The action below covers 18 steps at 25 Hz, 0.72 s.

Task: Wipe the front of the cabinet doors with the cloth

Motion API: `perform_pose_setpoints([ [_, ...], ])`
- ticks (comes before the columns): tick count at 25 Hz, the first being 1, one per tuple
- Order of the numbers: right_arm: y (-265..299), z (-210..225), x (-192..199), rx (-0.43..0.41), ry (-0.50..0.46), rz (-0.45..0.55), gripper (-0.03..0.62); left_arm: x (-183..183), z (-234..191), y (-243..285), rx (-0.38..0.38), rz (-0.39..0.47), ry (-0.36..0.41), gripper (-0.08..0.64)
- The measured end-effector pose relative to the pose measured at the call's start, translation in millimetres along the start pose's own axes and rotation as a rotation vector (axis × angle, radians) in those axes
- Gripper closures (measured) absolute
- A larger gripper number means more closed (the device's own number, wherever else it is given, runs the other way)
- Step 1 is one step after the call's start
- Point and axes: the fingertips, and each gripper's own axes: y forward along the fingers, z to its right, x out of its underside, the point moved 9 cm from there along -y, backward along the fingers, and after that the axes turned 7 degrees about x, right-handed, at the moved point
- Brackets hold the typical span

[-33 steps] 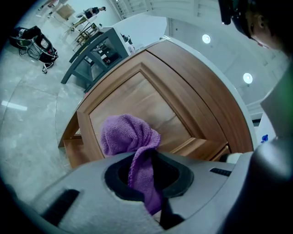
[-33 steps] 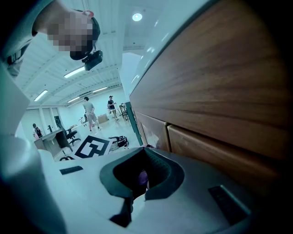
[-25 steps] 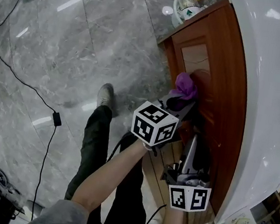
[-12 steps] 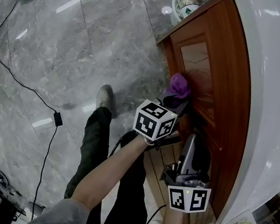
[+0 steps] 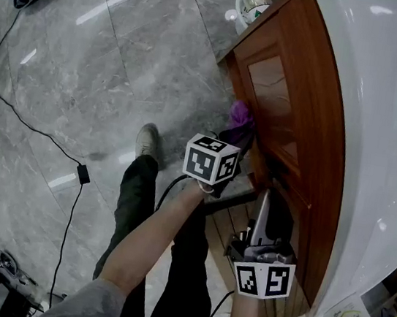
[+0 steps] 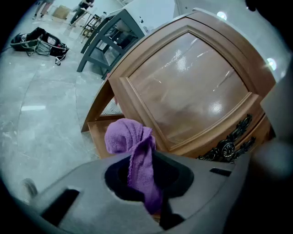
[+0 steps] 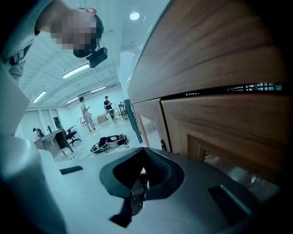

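Mid-wipe, seemingly. Holding cloth (image 6: 130,141) in clamped left claw (image 6: 147,185) beside cabinet door (image 6: 192,87); right claw (image 7: 137,192) closed, empty. Next: press, sweep across panel.

A crumpled purple cloth (image 6: 132,145) stands bunched just beside the glossy brown cabinet door (image 6: 192,87).

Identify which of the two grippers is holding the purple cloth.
The left gripper: its jaws pinch the purple cloth near the cabinet door. The right gripper has its jaws together with nothing between them.
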Motion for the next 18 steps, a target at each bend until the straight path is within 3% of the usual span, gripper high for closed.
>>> perform_pose_setpoints([
  [12, -3.6, -12.4, -13.3, 0.010, 0.022, 0.015, 0.583, -30.7, 39.6, -56.1, 0.032, 0.069, 0.133, 0.520],
  [18, -7.3, -23.8, -26.8, -0.016, 0.039, 0.030, 0.583, -39.4, 79.6, -96.5, 0.051, 0.137, 0.307, 0.520],
])
